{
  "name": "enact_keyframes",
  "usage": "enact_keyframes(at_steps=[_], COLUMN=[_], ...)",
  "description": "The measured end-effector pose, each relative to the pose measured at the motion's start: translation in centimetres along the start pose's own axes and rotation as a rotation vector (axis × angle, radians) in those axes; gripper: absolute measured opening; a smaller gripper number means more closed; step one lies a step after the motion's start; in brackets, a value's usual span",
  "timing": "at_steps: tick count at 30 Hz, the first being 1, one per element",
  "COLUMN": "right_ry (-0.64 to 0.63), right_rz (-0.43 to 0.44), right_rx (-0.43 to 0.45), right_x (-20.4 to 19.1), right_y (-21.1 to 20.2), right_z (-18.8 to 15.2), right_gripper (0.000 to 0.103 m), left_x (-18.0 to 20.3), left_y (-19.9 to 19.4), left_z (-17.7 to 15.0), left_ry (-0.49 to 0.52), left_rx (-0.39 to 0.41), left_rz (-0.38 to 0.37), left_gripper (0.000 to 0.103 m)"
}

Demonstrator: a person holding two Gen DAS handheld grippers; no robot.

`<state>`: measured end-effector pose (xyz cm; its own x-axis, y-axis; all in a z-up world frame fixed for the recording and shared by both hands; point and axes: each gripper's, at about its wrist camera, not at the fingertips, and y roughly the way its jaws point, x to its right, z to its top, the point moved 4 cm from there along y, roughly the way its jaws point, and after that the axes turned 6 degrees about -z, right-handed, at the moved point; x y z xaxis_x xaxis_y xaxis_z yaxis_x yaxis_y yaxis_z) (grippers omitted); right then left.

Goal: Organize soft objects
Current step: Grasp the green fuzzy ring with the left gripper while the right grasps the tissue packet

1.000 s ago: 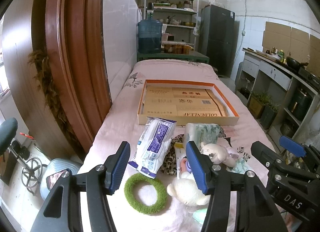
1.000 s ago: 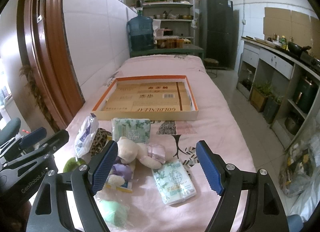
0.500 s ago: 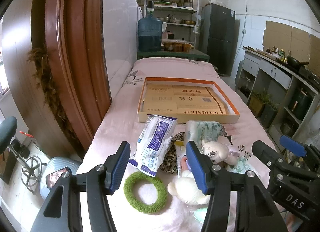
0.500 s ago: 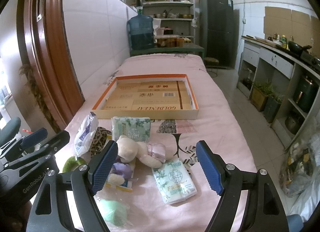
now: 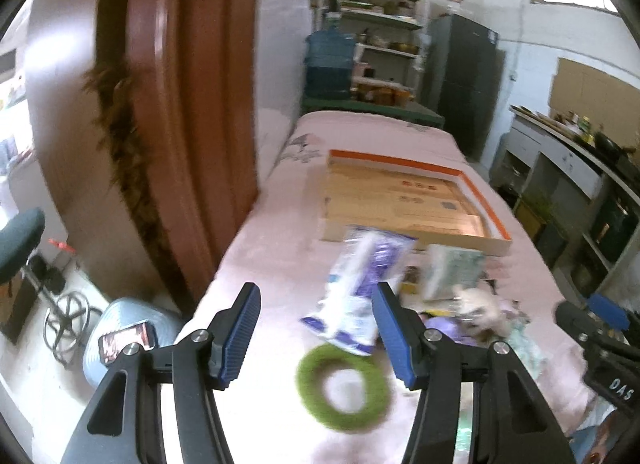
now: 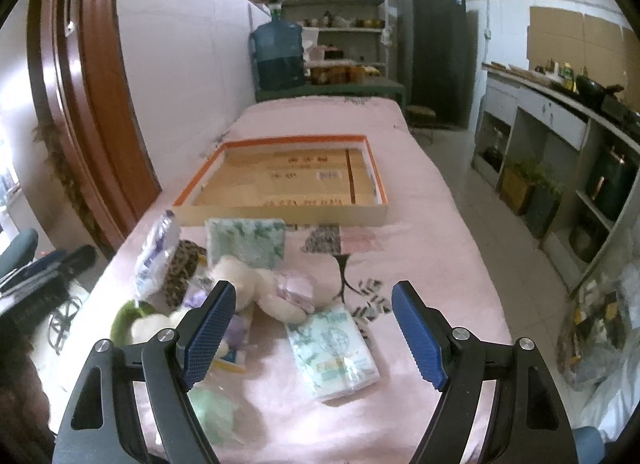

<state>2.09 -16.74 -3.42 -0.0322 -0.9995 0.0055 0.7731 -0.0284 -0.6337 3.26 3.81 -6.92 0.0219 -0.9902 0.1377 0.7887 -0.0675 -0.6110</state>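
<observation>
Left gripper [image 5: 314,330]: jaws spread wide, nothing between them; it hangs above the near-left part of the desk. View is blurred.
Right gripper [image 6: 312,330]: jaws also spread wide, nothing held; it hangs above the near edge of the desk, over the pile.
Pale green soft thing [image 6: 214,410]: nearest, at front edge, behind the right gripper's left finger; shape is not clear.
Tissue pack [image 6: 334,348]: flat on the cloth, between the right gripper's fingers, just right of the plush toy.
Green ring [image 5: 343,382]: flat on the cloth, near front-left of the pile; blue-white packet's lower end is just beside it.
Plush toy [image 6: 256,284]: cream colour, lying in the middle of the pile w/ pink-purple part at its right side.
Blue-white packet [image 5: 362,284]: left side of pile, tilted; leopard-pattern item [image 6: 180,270] is just beside it.
Green-leaf tissue pack [image 6: 246,242]: behind the toy, just in front of the tray wall.
Tray [image 6: 376,178]: shallow cardboard box w/ orange rim, mid-desk, beyond the pile.
Desk [image 6: 420,264]: covered w/ pink cloth.
Water jug [image 6: 278,56]: far end, next to shelves and fridge.
</observation>
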Motion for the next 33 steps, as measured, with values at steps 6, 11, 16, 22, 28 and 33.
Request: enact_keyframes(at_steps=[6,11,16,22,28,33], right_ry=[0.017,0.024,0.021,0.012,-0.008,-0.034], right_rz=[0.018,0.025,0.018,0.025,0.03,0.049], right_rx=[-0.071,-0.115,-0.14,-0.182,-0.219,-0.25], right_x=[1.1,1.4,1.6,1.7,1.9,2.0], right_y=[1.7,2.9,4.0,5.8,7.4,8.4], right_z=[-1.7,-2.3,-2.6,-3.1,-3.7,-4.0], right_gripper=[0.082,0.082,0.082,0.082,0.082,0.082], left_x=[-2.7,-2.0,-1.8,-2.4,-2.7,-3.0], left_y=[1.3,3.0,4.7,6.0,6.1,6.2], left_z=[-2.1,-4.3,-5.3,-5.8,-5.8,-5.7], left_ry=[-0.022,-0.013,-0.032,-0.045,-0.04,-0.053], left_rx=[-0.06,-0.138,-0.193,-0.217,-0.203,-0.202], left_rz=[-0.039,-0.098,-0.123,-0.119,-0.102,-0.115], left_gripper=[0.058,0.058,0.054,0.05,0.02,0.014])
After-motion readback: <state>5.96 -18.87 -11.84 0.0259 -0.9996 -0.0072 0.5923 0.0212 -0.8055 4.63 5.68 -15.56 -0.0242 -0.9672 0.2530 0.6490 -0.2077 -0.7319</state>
